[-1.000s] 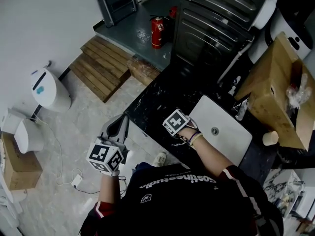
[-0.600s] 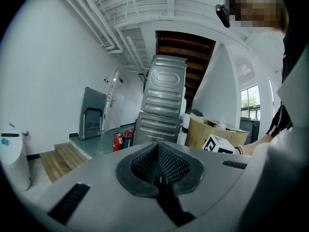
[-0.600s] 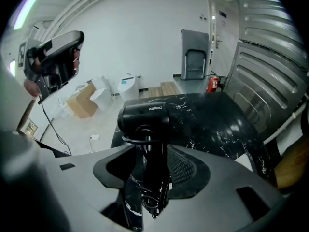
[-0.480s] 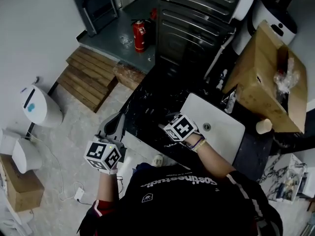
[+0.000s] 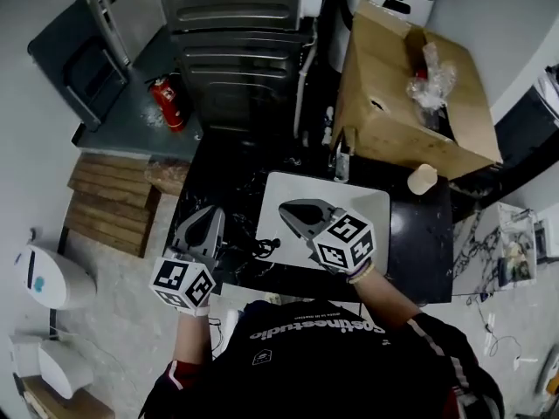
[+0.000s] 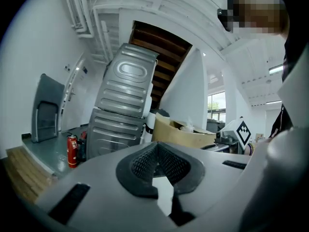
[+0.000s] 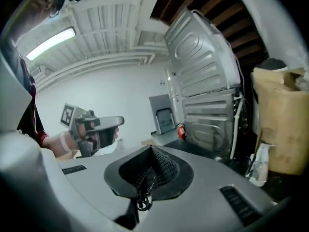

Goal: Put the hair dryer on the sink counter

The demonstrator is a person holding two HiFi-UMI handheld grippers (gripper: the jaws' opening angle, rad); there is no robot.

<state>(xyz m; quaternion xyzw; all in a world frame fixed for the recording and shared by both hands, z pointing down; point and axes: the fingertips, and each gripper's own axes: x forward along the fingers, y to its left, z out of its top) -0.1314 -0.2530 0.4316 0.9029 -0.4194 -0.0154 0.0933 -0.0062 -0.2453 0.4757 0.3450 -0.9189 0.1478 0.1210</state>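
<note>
In the head view my right gripper [image 5: 286,209] hovers over the front left part of the white sink [image 5: 371,206]. Its jaws are shut, and the right gripper view shows a thin black cord loop [image 7: 142,199] pinched between the pads and hanging below them [image 7: 152,153]. A black cord with a dark lump [image 5: 262,248] lies on the black counter [image 5: 419,251] between the two grippers; I cannot make out the hair dryer's body against the dark top. My left gripper [image 5: 210,213] sits at the counter's left front edge, jaws together with nothing in them [image 6: 157,149].
A large open cardboard box [image 5: 393,112] stands behind the sink, with a small cup [image 5: 422,179] and a faucet [image 5: 341,160] beside it. A ribbed metal appliance [image 5: 236,24] and a red fire extinguisher [image 5: 166,103] lie beyond the counter. Wooden boards [image 5: 109,216] lie on the floor at left.
The view has swung round over the counter. My right gripper has come up from the counter's edge to above the sink. The left gripper now sits against the counter's front edge.
</note>
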